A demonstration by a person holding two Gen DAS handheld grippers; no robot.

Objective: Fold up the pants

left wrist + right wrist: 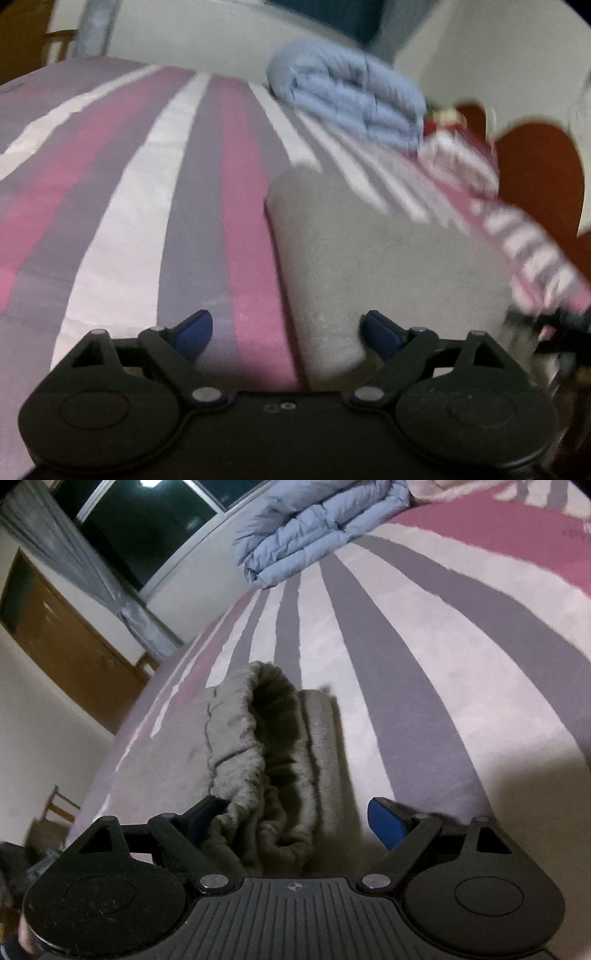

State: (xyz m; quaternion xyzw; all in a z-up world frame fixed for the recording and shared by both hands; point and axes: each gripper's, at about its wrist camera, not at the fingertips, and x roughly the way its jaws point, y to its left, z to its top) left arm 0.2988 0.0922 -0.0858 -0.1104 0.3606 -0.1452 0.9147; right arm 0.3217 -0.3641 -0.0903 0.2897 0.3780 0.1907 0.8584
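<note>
Both jaws stand open, the right gripper straddling the folded grey fleece pants and the left gripper at the bundle's edge, so a snagged finger could drag the fold apart.

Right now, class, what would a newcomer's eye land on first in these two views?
The folded grey pants lie on the pink, grey and white striped bedsheet, close before the open right gripper. A folded pale blue quilt sits at the bed's far edge. The left gripper is open too, at the pants' edge.
</note>
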